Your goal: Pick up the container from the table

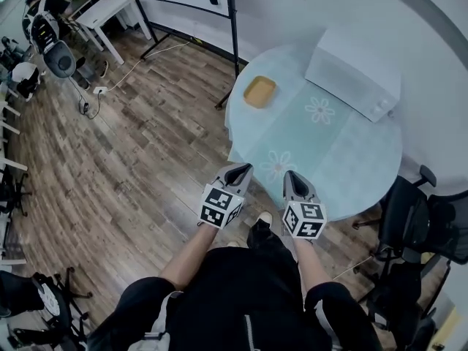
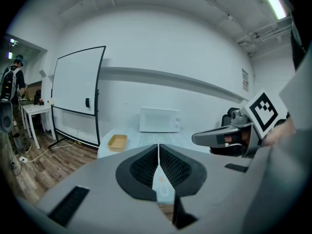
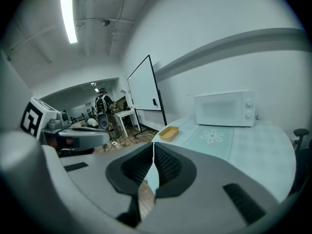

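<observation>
Person's forearms [image 1: 197, 251] lowest in frame, left gripper [image 1: 240, 168] and right gripper [image 1: 295, 175] both pinched together on nothing, at the near rim of the round table [image 1: 351, 189].
Shallow yellow container [image 1: 259, 91] sits well apart from both grippers, at the table's far-left edge, left of the white microwave [image 1: 355, 72]. Likely risk: closed jaws arriving unopened would shove the container off that edge. Only the head view shows how close it is to the edge; only the gripper views show the microwave's front and the whiteboard [image 2: 78, 94] upright.

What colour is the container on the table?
Yellow-orange; the container shows best in the head view.
</observation>
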